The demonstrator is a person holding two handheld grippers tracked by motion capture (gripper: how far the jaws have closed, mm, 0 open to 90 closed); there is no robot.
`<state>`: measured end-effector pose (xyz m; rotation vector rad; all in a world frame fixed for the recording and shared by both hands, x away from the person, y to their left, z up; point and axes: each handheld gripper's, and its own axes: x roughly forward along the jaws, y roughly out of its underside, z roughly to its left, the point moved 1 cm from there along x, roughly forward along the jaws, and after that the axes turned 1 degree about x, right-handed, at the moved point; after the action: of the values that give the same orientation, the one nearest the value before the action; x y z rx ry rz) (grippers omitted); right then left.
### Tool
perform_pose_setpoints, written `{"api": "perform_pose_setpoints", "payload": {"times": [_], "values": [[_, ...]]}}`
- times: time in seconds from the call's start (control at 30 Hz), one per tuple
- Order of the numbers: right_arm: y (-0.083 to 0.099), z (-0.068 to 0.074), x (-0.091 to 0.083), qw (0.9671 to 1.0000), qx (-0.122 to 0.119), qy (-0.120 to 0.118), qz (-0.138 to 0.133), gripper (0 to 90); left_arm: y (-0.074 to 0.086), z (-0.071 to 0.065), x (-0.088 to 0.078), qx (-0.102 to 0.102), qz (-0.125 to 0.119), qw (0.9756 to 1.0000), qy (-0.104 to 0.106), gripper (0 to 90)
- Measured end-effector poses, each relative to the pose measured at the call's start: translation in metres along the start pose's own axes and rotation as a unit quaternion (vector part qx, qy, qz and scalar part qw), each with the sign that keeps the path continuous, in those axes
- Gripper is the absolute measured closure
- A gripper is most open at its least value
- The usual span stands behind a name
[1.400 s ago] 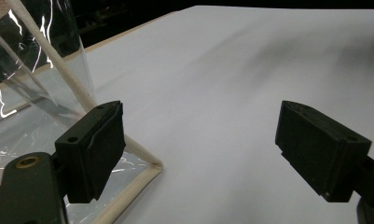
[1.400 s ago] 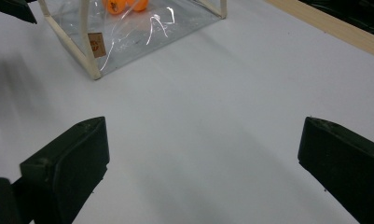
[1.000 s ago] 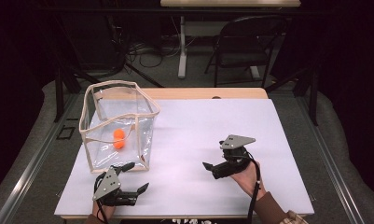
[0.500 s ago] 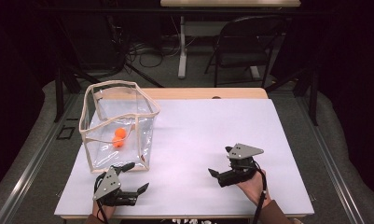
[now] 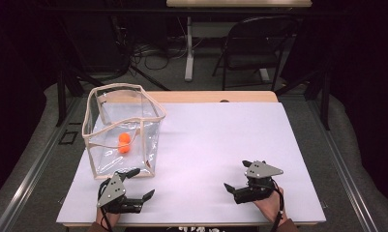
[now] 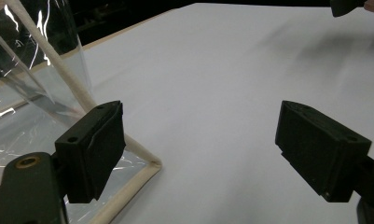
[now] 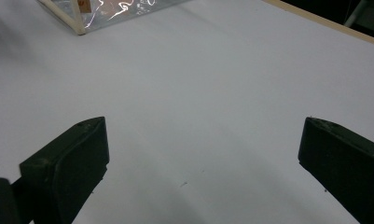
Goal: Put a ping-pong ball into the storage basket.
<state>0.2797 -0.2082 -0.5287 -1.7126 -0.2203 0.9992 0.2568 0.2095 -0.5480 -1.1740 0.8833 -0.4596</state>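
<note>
Right gripper is being drawn back to the near table edge, jaws wide, empty. Left gripper is being rested wide open, empty, beside clear bag; orange balls inside—work likely finished.

Table with a pale wooden top, its far edge bare; a white sheet covers the rest, reaching the near edge. On the sheet, far left: a clear plastic bag with cream piping, standing upright and open at the top. Near left, just beside the bag's near corner: the left gripper, jaws apart, low over the sheet. Near right, well apart from the bag: the right gripper, jaws likewise spread wide.
</note>
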Motion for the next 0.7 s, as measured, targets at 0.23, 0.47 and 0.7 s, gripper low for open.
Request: {"api": "perform_pose_setpoints", "payload": {"times": [0.23,0.47,0.7], "values": [[0.011,-0.001,-0.008,0.9998,0.002,0.017,-0.012,1.0,0.000,0.000,0.000,0.000,-0.001,1.0000,0.001,15.9],[0.020,0.002,-0.011,0.9995,-0.001,0.028,-0.015,0.2,0.000,0.000,0.001,-0.002,-0.001,1.0000,0.000,15.9],[0.025,0.003,-0.015,0.9990,0.003,0.037,-0.024,0.2,0.001,0.000,0.001,-0.002,0.002,1.0000,0.000,15.9]]}}
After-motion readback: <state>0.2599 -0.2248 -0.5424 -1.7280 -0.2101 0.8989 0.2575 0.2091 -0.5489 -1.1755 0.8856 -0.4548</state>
